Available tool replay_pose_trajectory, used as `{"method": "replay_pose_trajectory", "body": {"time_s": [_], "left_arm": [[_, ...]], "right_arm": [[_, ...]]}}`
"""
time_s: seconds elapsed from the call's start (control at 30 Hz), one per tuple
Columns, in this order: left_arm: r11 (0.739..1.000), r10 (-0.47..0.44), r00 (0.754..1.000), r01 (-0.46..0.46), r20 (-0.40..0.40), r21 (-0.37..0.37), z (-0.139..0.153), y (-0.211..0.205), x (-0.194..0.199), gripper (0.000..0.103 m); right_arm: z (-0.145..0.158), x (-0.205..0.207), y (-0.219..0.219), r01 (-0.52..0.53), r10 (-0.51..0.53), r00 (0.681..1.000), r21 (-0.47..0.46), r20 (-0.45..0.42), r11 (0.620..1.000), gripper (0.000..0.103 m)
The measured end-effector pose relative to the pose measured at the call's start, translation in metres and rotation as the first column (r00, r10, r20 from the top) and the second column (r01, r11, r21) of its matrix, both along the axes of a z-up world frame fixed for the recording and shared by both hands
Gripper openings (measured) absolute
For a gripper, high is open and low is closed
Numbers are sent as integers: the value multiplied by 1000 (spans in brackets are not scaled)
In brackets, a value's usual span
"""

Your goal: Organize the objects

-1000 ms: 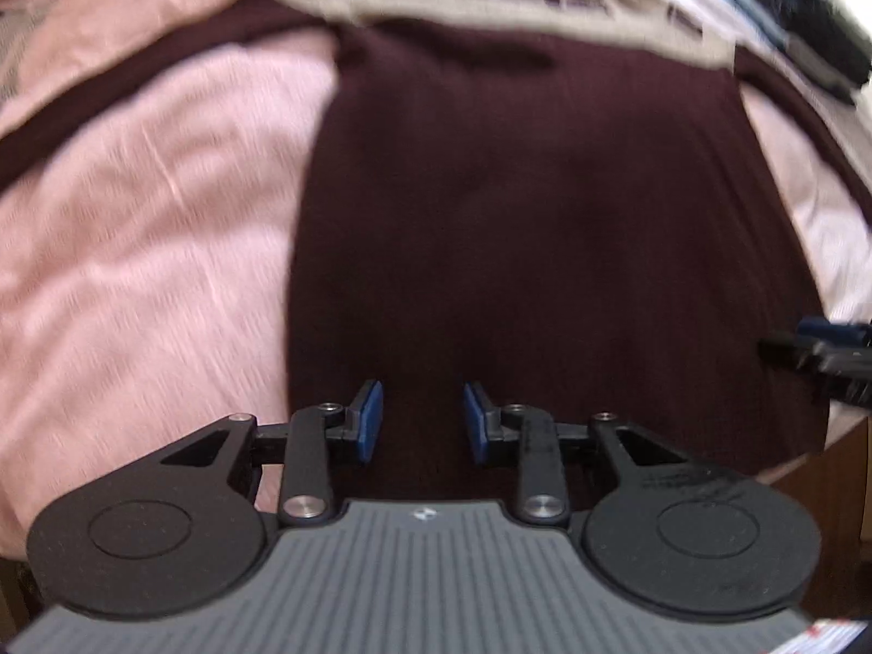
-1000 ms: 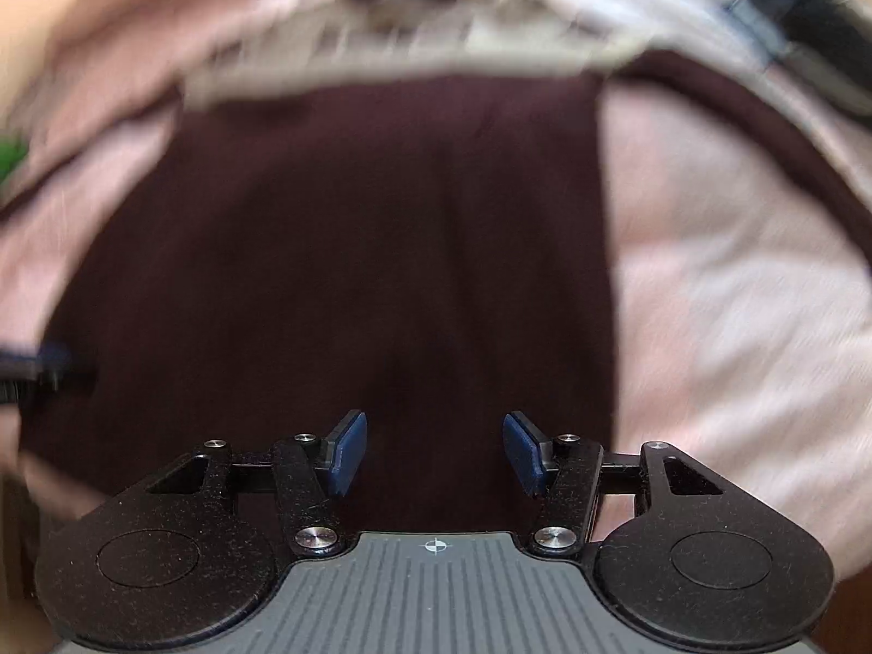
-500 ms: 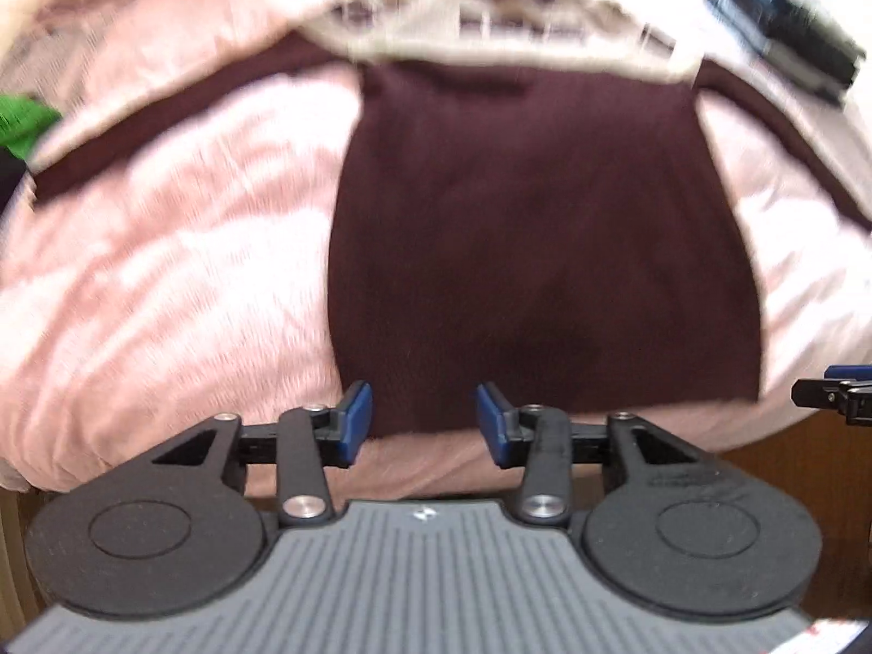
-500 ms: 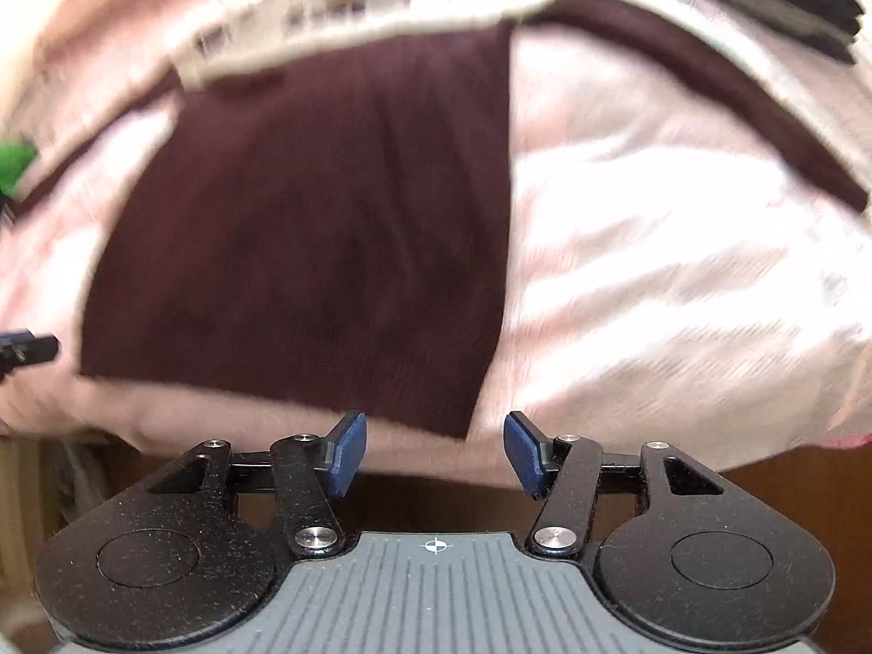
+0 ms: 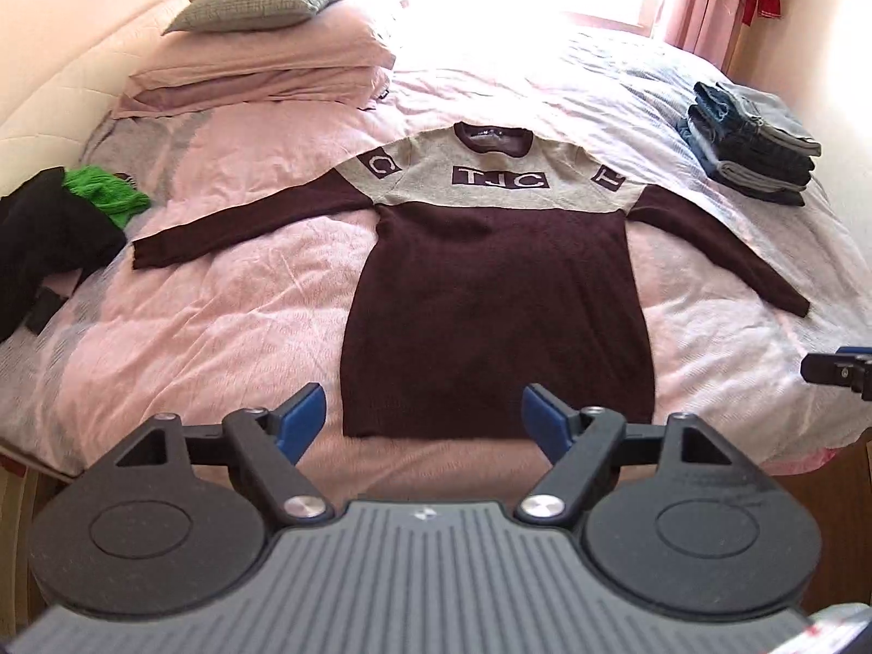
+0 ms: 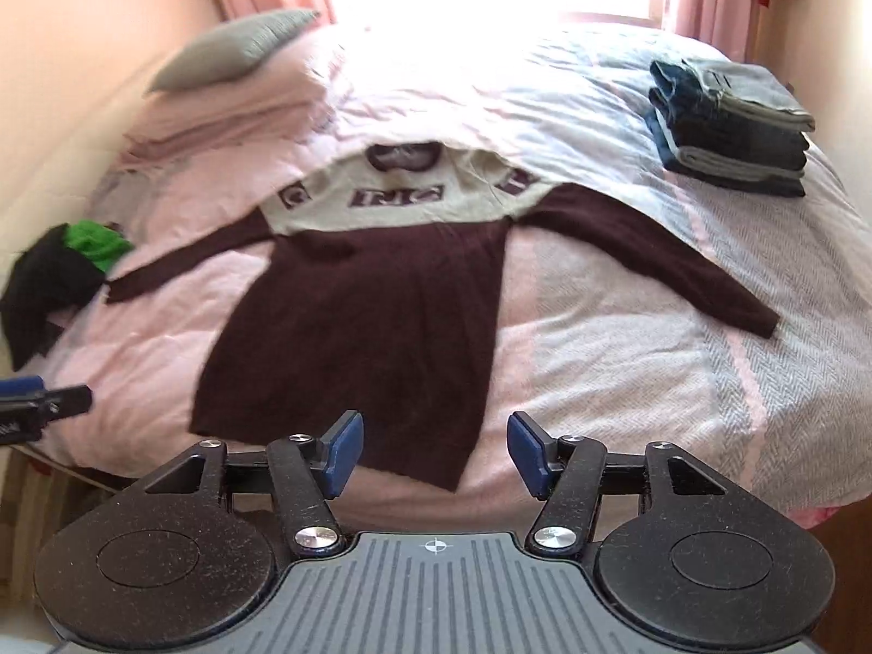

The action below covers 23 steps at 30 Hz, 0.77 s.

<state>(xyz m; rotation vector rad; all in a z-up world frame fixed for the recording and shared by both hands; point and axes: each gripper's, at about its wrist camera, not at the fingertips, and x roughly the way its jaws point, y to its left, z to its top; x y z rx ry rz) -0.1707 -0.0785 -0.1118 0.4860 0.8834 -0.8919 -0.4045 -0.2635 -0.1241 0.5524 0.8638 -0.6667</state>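
Observation:
A maroon sweater (image 5: 496, 316) with a grey lettered yoke lies spread flat, face up, on the pink bed, sleeves out to both sides. It also shows in the right wrist view (image 6: 370, 338). My left gripper (image 5: 422, 425) is open and empty, held back from the sweater's bottom hem. My right gripper (image 6: 433, 455) is open and empty, off the hem's right corner. The right gripper's tip shows at the right edge of the left wrist view (image 5: 839, 370), and the left gripper's tip at the left edge of the right wrist view (image 6: 38, 403).
A stack of folded jeans and grey clothes (image 5: 752, 147) sits at the bed's far right. A black and green heap of clothes (image 5: 60, 229) lies at the left edge. Pillows (image 5: 261, 43) are stacked at the head. The pink duvet (image 5: 218, 300) covers the bed.
Both grippers have pulled back and up from close over the sweater, so the whole bed is now in view. The left jaws have opened wider.

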Motion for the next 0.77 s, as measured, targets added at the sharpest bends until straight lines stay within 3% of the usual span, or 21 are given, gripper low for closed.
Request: {"method": "replay_pose_trajectory", "body": {"time_s": [0.1,0.23,0.53,0.77], "left_arm": [[1000,15,1000,-15,20,-22,15,15,-17,90],[999,20,1000,-19,16,-47,25,30,-36,91],[999,-5,999,6,40,-39,31,37,-65,96],[1000,-20,1000,20,19,-3,30,33,-73,96]], "right_arm": [[20,-12,22,-49,50,998,-38,32,998,57],[29,-21,46,-92,95,995,-70,37,993,58],[15,-30,64,-101,102,995,5,-19,995,58],[12,-35,67,-88,88,996,10,-33,996,58]]}}
